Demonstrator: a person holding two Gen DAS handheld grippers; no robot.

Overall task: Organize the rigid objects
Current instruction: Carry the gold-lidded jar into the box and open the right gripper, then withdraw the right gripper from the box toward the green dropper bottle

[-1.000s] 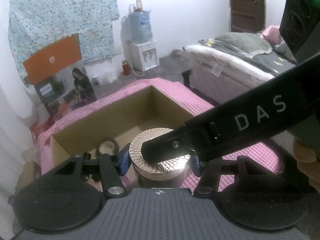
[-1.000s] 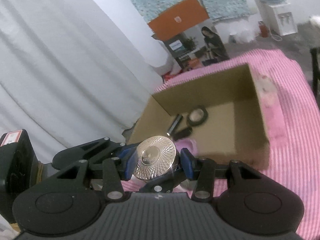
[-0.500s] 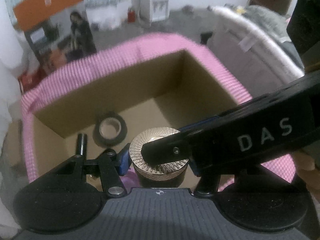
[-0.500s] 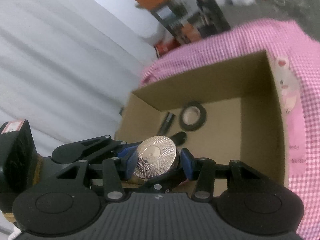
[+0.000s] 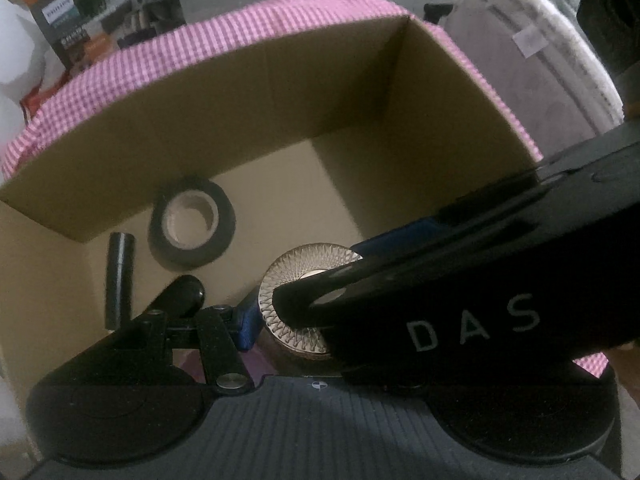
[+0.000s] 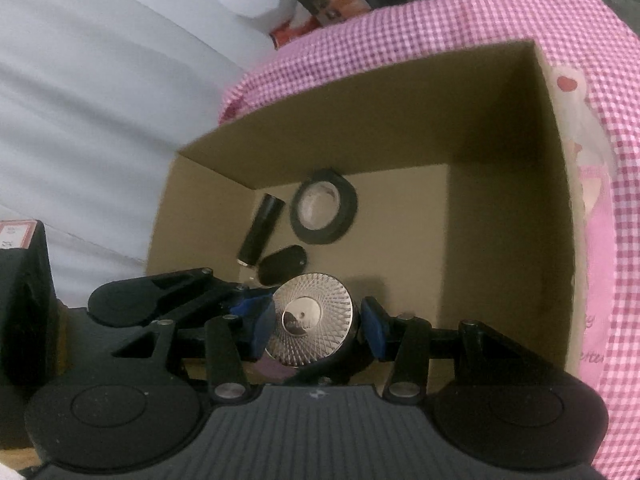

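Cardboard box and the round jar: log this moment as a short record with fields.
held item: round jar with patterned metal lid
holder: right gripper, jaws shut on the jar's sides
left gripper: beside the same jar; grip unclear, far side hidden
jar position: above the cardboard box, near its front edge
already in box: black tape roll, black tube, small dark oval item
box sits on: pink checked cloth

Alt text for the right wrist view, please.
The right gripper clamps a round jar with a patterned silver lid just inside an open cardboard box. On the box floor lie a black tape roll, a black cylinder and a small black oval piece.
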